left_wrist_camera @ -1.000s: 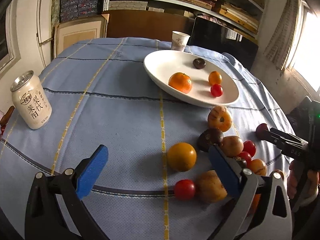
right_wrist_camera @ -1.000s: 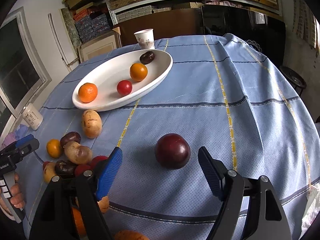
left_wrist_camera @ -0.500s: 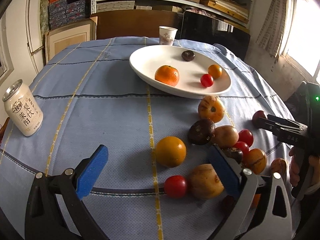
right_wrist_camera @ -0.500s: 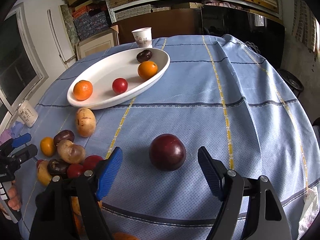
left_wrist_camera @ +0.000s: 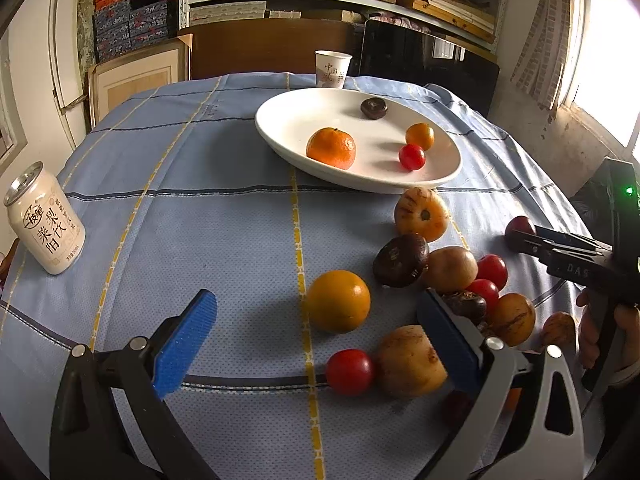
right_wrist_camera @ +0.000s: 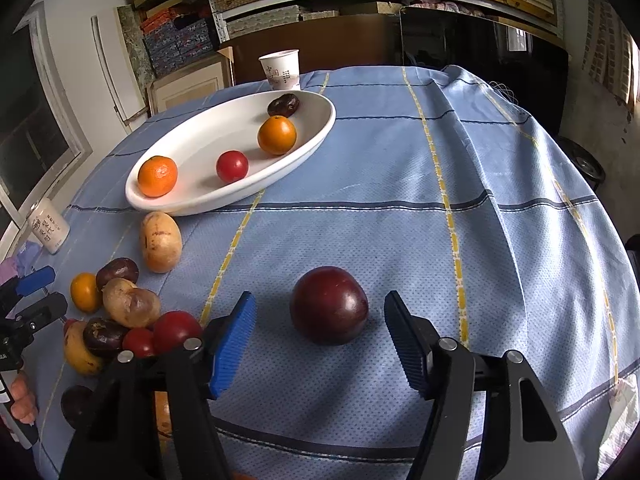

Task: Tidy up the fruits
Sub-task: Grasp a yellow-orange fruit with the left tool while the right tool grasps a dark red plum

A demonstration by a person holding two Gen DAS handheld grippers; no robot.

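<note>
A white oval plate [left_wrist_camera: 292,120] [right_wrist_camera: 192,140] holds a mandarin [left_wrist_camera: 331,148], a small orange fruit [left_wrist_camera: 419,136], a cherry tomato [left_wrist_camera: 411,157] and a dark fruit [left_wrist_camera: 373,107]. Several loose fruits lie on the blue cloth in front of it. My left gripper [left_wrist_camera: 316,336] is open, with an orange [left_wrist_camera: 338,301] just ahead between its fingers and a red tomato [left_wrist_camera: 349,371] and a brown fruit [left_wrist_camera: 408,360] near its right finger. My right gripper [right_wrist_camera: 322,344] is open around a dark red plum [right_wrist_camera: 329,310], not touching it.
A drink can [left_wrist_camera: 45,220] stands at the left table edge. A paper cup [left_wrist_camera: 332,69] [right_wrist_camera: 280,69] stands behind the plate. The fruit pile [right_wrist_camera: 120,312] lies left of my right gripper. Shelves and a cabinet stand beyond the table.
My left gripper has shifted so the orange sits more centred between its fingers. My right gripper has moved closer to the plum, which now sits between its fingertips.
</note>
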